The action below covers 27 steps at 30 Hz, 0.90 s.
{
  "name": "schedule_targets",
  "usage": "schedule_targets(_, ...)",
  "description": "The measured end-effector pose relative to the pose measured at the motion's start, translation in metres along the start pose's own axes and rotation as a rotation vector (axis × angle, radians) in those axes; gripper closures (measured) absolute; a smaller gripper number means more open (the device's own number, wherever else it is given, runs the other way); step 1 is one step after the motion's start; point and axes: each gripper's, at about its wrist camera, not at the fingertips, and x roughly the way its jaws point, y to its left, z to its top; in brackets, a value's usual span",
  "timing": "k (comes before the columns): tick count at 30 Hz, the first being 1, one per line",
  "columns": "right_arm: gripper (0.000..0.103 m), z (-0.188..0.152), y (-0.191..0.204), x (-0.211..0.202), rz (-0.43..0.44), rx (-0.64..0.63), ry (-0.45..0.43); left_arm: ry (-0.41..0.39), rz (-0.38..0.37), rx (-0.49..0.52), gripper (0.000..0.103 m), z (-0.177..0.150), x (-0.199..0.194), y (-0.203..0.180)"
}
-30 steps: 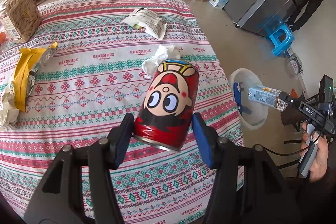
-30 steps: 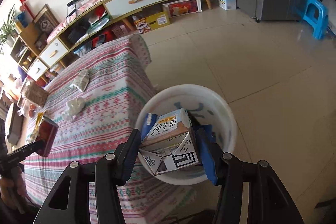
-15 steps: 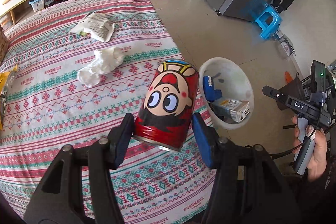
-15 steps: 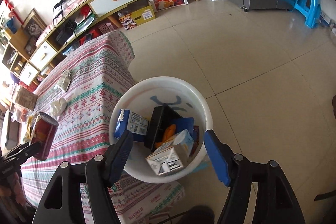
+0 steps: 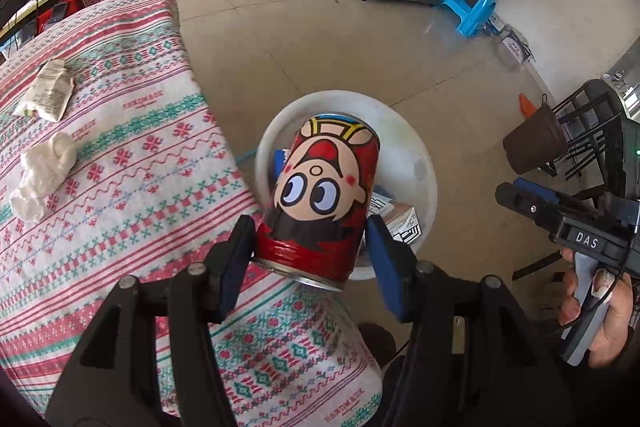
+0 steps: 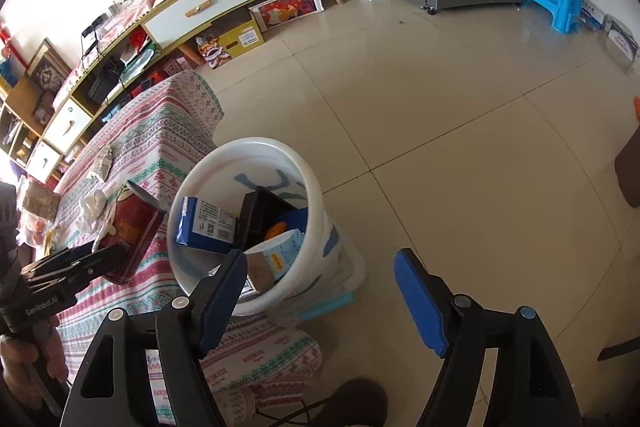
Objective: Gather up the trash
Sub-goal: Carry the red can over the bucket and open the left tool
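1. Can: red cylindrical metal tin (image 5: 326,203) with a cartoon face printed upside down, ribbed near its silver rim, clamped between the blue pads of my left gripper (image 5: 312,255). It hangs tilted over the mouth of the bin.
2. Bin: round white plastic bucket (image 6: 316,195) with smooth walls, standing on the glossy beige tile floor just beside the table edge. Inside lie a blue-and-white carton (image 6: 206,221), a black box, and a pale milk carton (image 6: 276,255).
3. My right gripper (image 6: 320,291) is empty, jaws opening, nothing between the pads; it hovers beside the bucket.
4. Table: woven cloth (image 5: 132,163) in red, green and white bands. A crumpled white tissue (image 5: 42,179) and a creased printed wrapper (image 5: 46,91) rest on it.
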Motion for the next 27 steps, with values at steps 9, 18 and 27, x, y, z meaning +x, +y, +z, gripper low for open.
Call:
schedule_targets(9,0.025,-0.001,-0.011,-0.006,0.002,0.01,-0.008,-0.033,0.047,0.071,0.034,0.007,0.014,-0.008)
schedule_targets(18,0.025,0.0,0.002,-0.003,0.004,-0.022,-0.006,-0.064,0.122,0.054,0.019,-0.001,-0.005,0.013)
schedule_targets(27,0.025,0.004,0.027,-0.002,0.01,-0.052,-0.012,-0.072,0.183,0.007,0.016,-0.012,-0.027,0.047)
